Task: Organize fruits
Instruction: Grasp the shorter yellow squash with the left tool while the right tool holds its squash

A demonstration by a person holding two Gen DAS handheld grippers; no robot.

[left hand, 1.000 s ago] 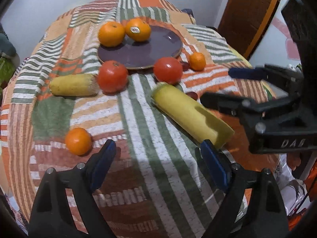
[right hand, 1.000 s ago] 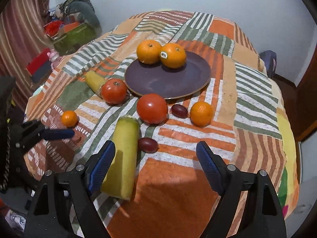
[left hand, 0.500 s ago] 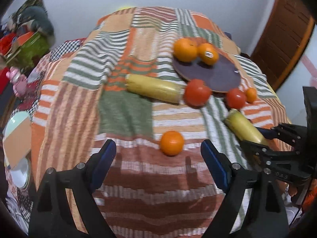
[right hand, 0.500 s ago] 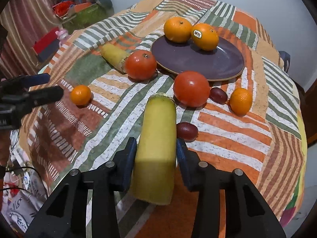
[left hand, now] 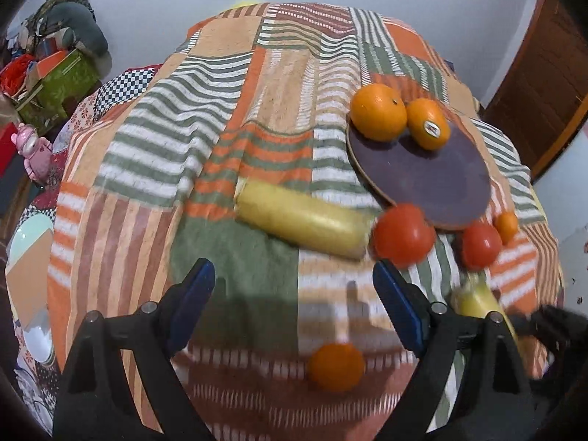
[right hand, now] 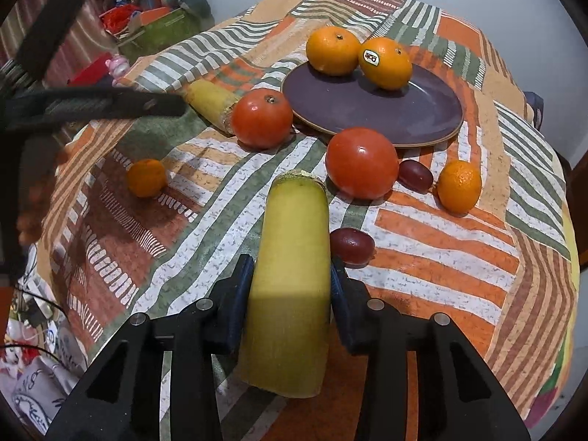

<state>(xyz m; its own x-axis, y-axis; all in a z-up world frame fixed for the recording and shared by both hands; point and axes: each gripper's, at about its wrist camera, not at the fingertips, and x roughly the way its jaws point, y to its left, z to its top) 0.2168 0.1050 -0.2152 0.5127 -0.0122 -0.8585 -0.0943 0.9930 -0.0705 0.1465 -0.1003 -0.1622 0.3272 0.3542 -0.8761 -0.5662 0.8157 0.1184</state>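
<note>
From the left wrist view, the left gripper (left hand: pixel 290 301) hangs with its jaws spread wide and nothing between them, above a round table draped in a patchwork cloth (left hand: pixel 235 110) of orange, green and white stripes. A small orange (left hand: pixel 336 367) lies on the cloth just below the fingers. Beyond them a yellow cut fruit piece (left hand: pixel 301 218) lies flat, one end beside a red tomato (left hand: pixel 403 235). A dark purple plate (left hand: pixel 433 180) carries two oranges (left hand: pixel 378 112) at its far rim. A pale wall rises behind the table, a brown wooden door (left hand: pixel 544 84) stands at right, and boxes and cloth clutter (left hand: pixel 47 73) fill the left corner.

From the right wrist view, the right gripper (right hand: pixel 292 290) is clamped on a long yellow fruit piece (right hand: pixel 292 279), its pads pressing both sides. Two dark grapes (right hand: pixel 352 245) lie to its right, one close by, with a second tomato (right hand: pixel 362 161) and a small mandarin (right hand: pixel 459 185) near the plate's front edge.
</note>
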